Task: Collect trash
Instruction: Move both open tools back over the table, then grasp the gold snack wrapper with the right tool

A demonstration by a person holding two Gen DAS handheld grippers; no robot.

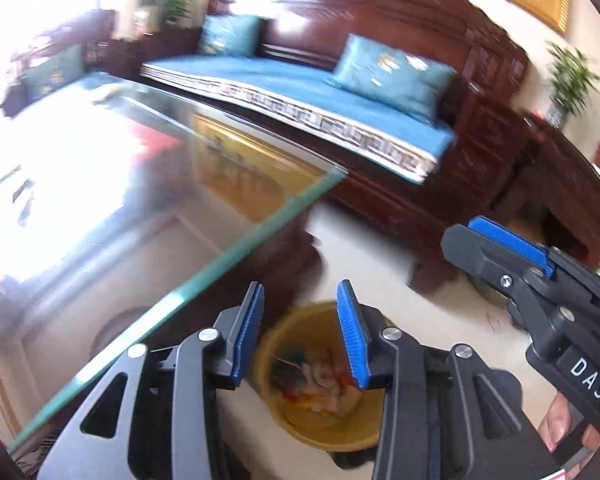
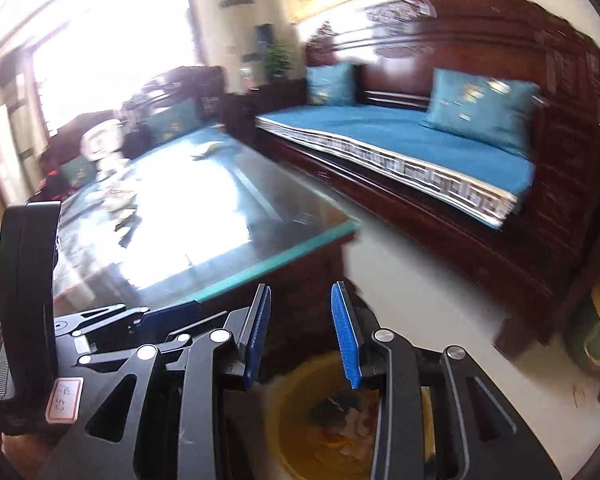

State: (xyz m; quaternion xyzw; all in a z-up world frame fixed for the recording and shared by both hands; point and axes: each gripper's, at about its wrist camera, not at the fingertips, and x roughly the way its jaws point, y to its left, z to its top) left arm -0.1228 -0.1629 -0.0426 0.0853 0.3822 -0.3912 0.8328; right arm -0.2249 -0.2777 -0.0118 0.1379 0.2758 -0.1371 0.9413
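Observation:
A yellow trash bin (image 1: 320, 428) stands on the floor beside the glass table and holds several scraps of paper and wrappers (image 1: 316, 380). My left gripper (image 1: 300, 332) is open and empty, held above the bin. My right gripper (image 2: 302, 334) is open and empty too, above the same bin (image 2: 300, 440), with scraps (image 2: 344, 412) visible inside. The right gripper also shows at the right of the left wrist view (image 1: 512, 256). The left gripper shows at the lower left of the right wrist view (image 2: 160, 320).
A glass-topped wooden table (image 1: 236, 240) lies to the left, with small scraps (image 2: 128, 228) and a pale object (image 2: 100, 144) at its far end. A dark wooden sofa with blue cushions (image 1: 300, 80) runs behind. Pale floor (image 2: 420, 288) lies between.

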